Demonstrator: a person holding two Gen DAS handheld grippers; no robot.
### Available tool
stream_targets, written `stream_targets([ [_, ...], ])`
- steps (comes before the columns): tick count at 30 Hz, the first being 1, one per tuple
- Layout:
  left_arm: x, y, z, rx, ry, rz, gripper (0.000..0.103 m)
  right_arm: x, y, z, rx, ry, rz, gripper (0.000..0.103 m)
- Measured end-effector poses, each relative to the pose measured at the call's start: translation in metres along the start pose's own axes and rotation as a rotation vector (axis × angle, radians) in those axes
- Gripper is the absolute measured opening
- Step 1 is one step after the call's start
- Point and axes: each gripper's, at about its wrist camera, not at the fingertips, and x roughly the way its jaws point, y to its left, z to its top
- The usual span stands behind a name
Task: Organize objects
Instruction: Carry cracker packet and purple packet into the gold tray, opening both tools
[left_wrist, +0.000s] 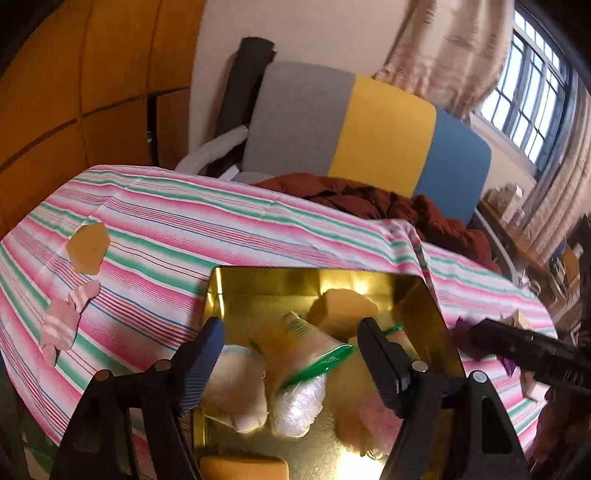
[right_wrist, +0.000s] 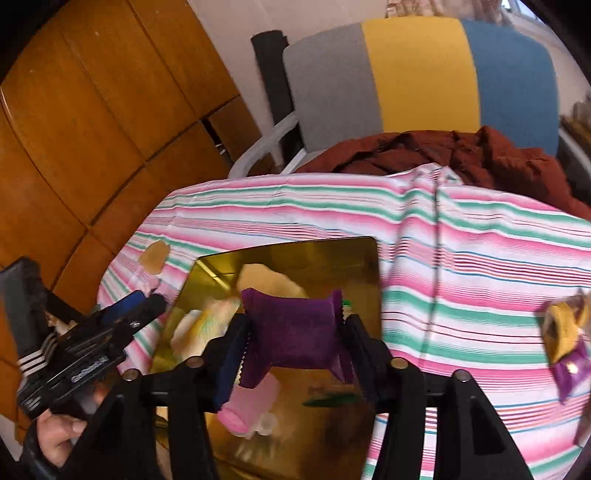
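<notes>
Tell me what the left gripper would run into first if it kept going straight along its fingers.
Probably the clear bag with the green zip strip lying inside the gold tin. The left gripper is open and empty, aimed down into the tin; depth is hard to judge, so the pale pouches beside it are possible.

A table under a striped cloth (left_wrist: 229, 218) of pink, green and white fills the foreground. Behind it stands a chair with a backrest (left_wrist: 365, 133) in 3 vertical bands: grey, yellow and blue. A rust-brown garment (right_wrist: 461, 155) lies crumpled on its seat. Orange-brown wooden panelling (left_wrist: 81, 74) covers the left side, meeting a pale wall (left_wrist: 295, 26). At the upper right, daylight comes through a barred window (left_wrist: 532, 88), with a beige patterned curtain (left_wrist: 443, 48) hanging beside it.
</notes>
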Motion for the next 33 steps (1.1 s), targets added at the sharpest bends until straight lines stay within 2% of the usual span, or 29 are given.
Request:
stream_targets([
  [8,-0.024,-0.008,-0.023,0.043,-0.040,0.068,0.076,0.003,0.014,-0.013,-0.045,0.014,-0.018,0.058],
  [13,-0.042,-0.011,-0.035,0.033,-0.069,0.097,0.076,0.002,0.018,-0.028,-0.061,0.017,-0.045,0.064],
  [18,-0.055,-0.016,-0.047,0.034,-0.076,0.101,0.076,-0.006,0.029,-0.041,-0.106,-0.020,-0.100,0.068],
  [20,-0.059,-0.018,-0.051,0.036,-0.075,0.098,0.076,-0.010,0.033,-0.045,-0.116,-0.031,-0.108,0.073],
  [24,-0.066,-0.021,-0.060,0.033,-0.084,0.112,0.076,-0.019,0.040,-0.054,-0.140,-0.064,-0.148,0.074],
  [28,-0.069,-0.023,-0.067,0.035,-0.084,0.121,0.076,-0.028,0.044,-0.064,-0.154,-0.106,-0.214,0.079],
  [33,-0.070,-0.027,-0.072,0.049,-0.075,0.121,0.076,-0.035,0.046,-0.071,-0.167,-0.128,-0.249,0.079],
])
